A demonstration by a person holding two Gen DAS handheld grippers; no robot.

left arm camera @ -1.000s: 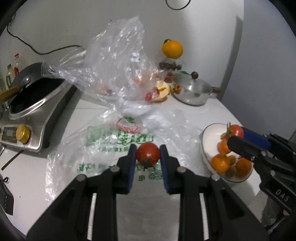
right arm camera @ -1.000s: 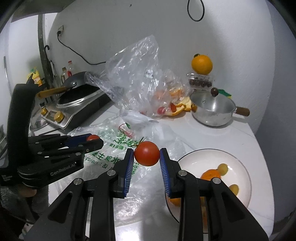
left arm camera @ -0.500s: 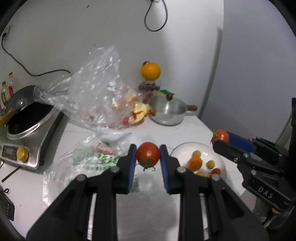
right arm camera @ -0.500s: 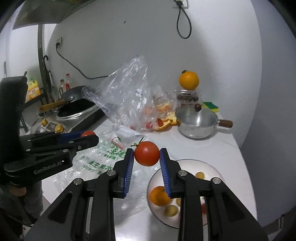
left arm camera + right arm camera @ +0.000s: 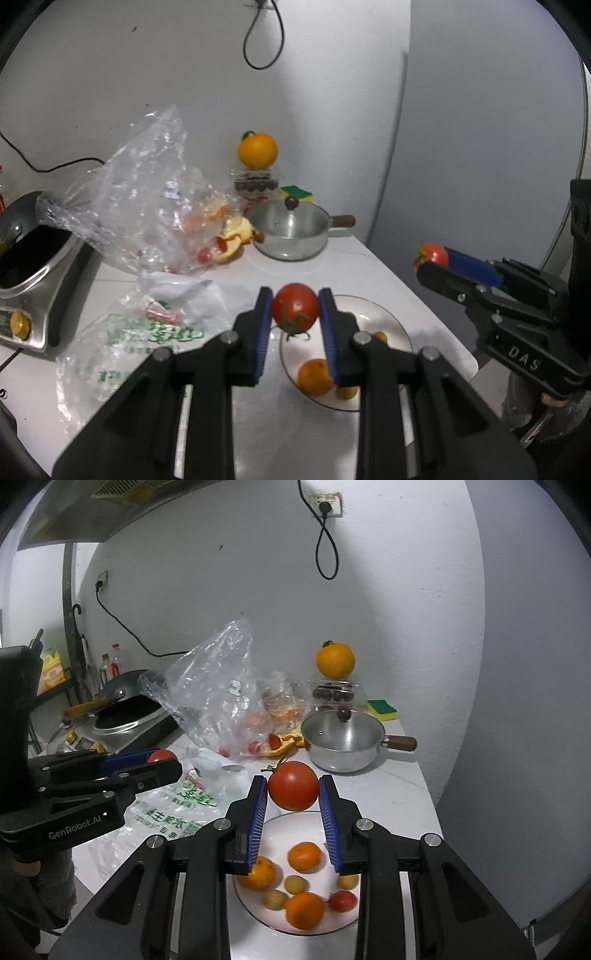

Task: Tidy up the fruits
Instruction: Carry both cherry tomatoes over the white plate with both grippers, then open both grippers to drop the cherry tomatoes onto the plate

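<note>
My left gripper is shut on a red tomato with a green stem, held above the near-left rim of the white plate. My right gripper is shut on another red tomato, held above the plate, which holds several oranges and small yellow fruits. The right gripper also shows in the left wrist view with its tomato. The left gripper also shows in the right wrist view.
A crumpled clear bag with fruit and peels, a flat printed bag, a steel pot with a wooden handle, an orange on a box, a sponge and a cooker with a pan stand on the white counter.
Both grippers have risen and drawn back toward the plate, each still holding its tomato. The plate now lies under and just ahead of both grippers.
</note>
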